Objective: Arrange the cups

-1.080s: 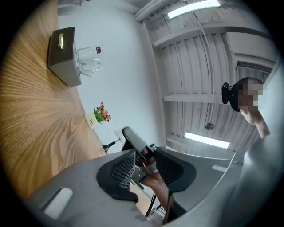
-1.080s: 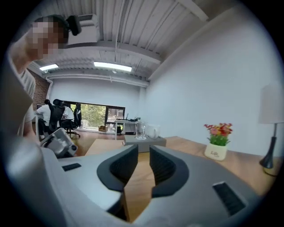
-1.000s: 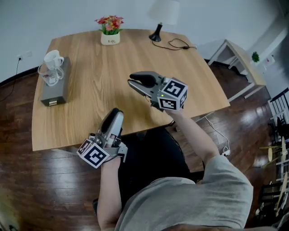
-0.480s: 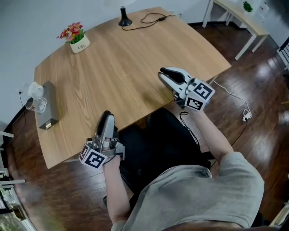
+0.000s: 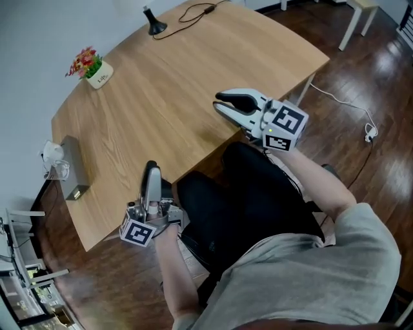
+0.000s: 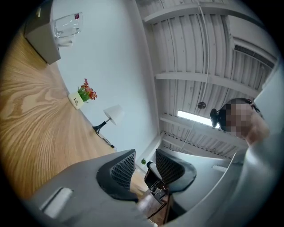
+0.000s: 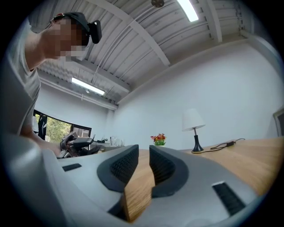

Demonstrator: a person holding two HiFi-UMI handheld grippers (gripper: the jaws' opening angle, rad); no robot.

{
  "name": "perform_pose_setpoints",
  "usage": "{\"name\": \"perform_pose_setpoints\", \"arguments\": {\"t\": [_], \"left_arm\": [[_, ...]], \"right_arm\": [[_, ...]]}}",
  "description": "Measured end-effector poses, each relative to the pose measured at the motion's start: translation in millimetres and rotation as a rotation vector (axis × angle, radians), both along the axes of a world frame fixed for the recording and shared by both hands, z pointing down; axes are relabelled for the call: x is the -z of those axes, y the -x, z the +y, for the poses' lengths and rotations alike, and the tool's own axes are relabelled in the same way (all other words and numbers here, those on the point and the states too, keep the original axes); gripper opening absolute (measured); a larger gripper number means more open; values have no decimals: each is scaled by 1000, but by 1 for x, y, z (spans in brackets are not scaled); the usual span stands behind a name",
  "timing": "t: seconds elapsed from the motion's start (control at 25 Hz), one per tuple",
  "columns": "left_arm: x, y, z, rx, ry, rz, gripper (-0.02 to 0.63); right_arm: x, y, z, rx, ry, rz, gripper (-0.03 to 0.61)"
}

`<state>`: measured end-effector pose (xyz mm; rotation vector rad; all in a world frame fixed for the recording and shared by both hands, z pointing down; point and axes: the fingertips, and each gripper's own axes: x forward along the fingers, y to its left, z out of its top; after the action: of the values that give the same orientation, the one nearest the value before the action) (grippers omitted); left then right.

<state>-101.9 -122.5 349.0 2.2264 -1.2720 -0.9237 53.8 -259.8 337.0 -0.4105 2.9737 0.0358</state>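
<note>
The cups point(image 5: 54, 160), a white mug and clear glass ones, stand on a grey box point(image 5: 72, 169) at the table's far left edge. In the left gripper view the cups point(image 6: 66, 27) show at the top left. They are small and distant in the right gripper view point(image 7: 114, 141). My left gripper point(image 5: 152, 169) hovers at the table's near edge, well apart from them. Its jaws point(image 6: 145, 162) are a little apart with nothing between. My right gripper point(image 5: 221, 103) is over the near edge further right. Its jaws point(image 7: 143, 155) stand narrowly apart and empty.
A potted flower point(image 5: 90, 67) and a black lamp base point(image 5: 153, 26) with its cord stand along the wooden table's point(image 5: 168, 84) far side. A small side table point(image 5: 358, 13) stands on the dark floor to the right. The person's legs lie below the near edge.
The head view has swung, so the table now runs diagonally. My right gripper has drawn back from over the tabletop to its near edge. The left gripper has stayed near that edge.
</note>
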Motion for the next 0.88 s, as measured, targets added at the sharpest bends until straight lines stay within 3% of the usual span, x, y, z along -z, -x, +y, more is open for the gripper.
{"name": "perform_pose_setpoints", "arguments": {"t": [0.28,0.88], "left_arm": [[0,-5,1,-4,3,-49,142],[2,-4,0,-10,-5,19,143]], "right_arm": [[-6,6,2,26,53,-10,74],[-7,6,7,62,73,11,74]]}}
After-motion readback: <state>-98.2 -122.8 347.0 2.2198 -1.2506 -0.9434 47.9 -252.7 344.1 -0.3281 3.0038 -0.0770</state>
